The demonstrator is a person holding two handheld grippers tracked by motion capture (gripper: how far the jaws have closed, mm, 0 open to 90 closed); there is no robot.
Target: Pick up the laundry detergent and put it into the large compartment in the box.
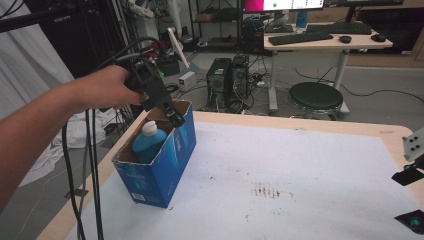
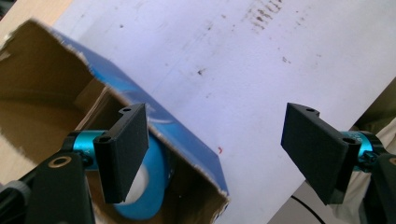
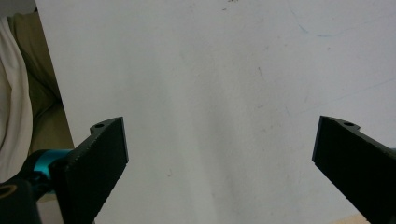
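An open blue cardboard box (image 1: 165, 170) stands on the left part of the white-covered table (image 1: 300, 170). Inside it a blue bottle (image 1: 146, 143) with a white cap stands upright. A hand holds my left gripper (image 1: 173, 115) above the box's far rim, open and holding nothing. In the left gripper view the left gripper (image 2: 219, 156) spreads wide, one jaw over the box's opening, the other past its blue wall (image 2: 159, 119); the bottle (image 2: 149, 191) shows below the inner jaw. My right gripper (image 1: 410, 198) hovers at the table's right edge. The right gripper (image 3: 219, 168) is open over bare white surface.
Dark reddish stains (image 1: 267, 191) mark the table's middle. Black cables (image 1: 92, 165) hang down past the table's left edge. Beyond the far edge are a round stool (image 1: 316, 97), computer towers (image 1: 227, 80) and a desk (image 1: 325, 42).
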